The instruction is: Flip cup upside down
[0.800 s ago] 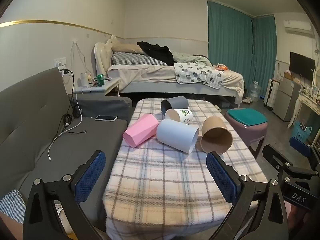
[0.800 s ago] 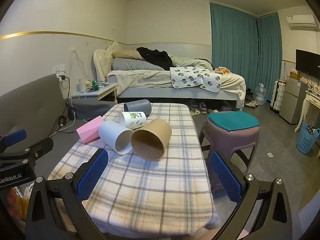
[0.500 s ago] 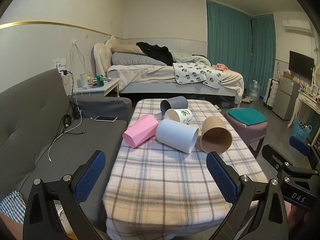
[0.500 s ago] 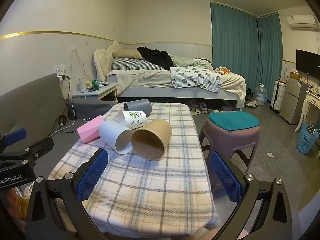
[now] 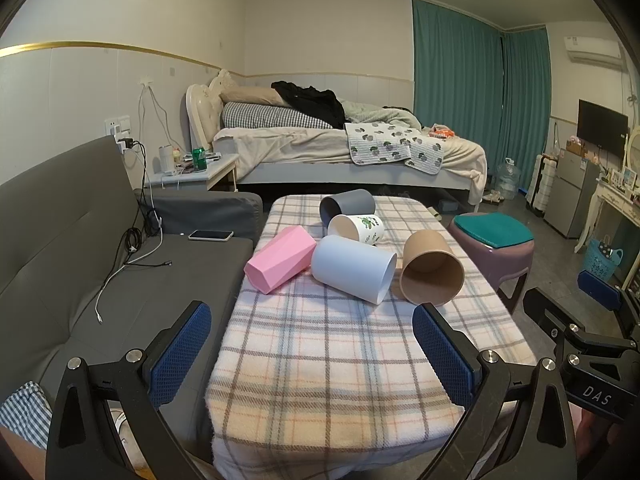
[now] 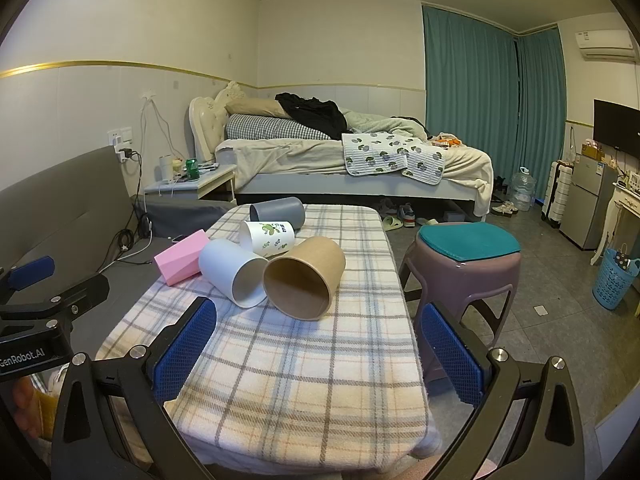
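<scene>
So the low table (image 5: 360, 380) has a plaid cloth draped over it, and the whole near half of that cloth is bare, right up to the front edge where both grippers sit. The left gripper (image 5: 312, 356) has its jaws spread wide with nothing between them, hanging over the near left corner. Same deal with the right gripper (image 6: 316, 352): wide apart, holding nothing, over the near edge toward the right side. On the left the grey sofa (image 5: 72, 240) runs right alongside the table, and on the right a purple stool (image 6: 468, 268) with a teal cushion stands just beside the table's right edge.

All five cups lie on their sides, bunched in the far half. The brown cup (image 6: 306, 280) is nearest the right gripper, long axis running roughly front to back, mouth facing the cameras and a bit to the right. It touches the white cup (image 6: 232, 272) to its left, whose mouth also faces the near edge, angled toward the right. The pink faceted cup (image 5: 282, 258) lies at the left edge of the cloth, closed end toward the near left. Behind them are the leaf-print cup (image 5: 358, 228) and the grey cup (image 5: 346, 206), both with mouths pointing left.
</scene>
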A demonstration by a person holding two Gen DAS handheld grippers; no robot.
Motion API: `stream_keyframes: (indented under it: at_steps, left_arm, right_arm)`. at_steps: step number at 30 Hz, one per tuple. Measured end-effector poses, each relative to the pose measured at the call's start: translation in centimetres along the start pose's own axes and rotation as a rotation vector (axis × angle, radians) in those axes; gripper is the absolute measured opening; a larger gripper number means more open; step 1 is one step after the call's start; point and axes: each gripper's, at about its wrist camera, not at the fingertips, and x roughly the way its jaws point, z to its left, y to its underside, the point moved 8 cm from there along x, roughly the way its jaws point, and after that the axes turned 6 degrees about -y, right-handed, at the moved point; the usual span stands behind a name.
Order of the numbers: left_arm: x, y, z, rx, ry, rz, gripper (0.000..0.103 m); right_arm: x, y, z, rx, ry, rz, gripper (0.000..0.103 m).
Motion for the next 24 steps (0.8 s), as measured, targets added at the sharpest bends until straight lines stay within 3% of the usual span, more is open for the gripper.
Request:
stream_keyframes:
  at_steps: [24]
  left_arm:
    - [0.03,0.0,-0.01,0.004,-0.001,0.001,0.103]
  right_arm:
    - [0.12,0.12,0.14,-0.001,0.0,0.003,0.103]
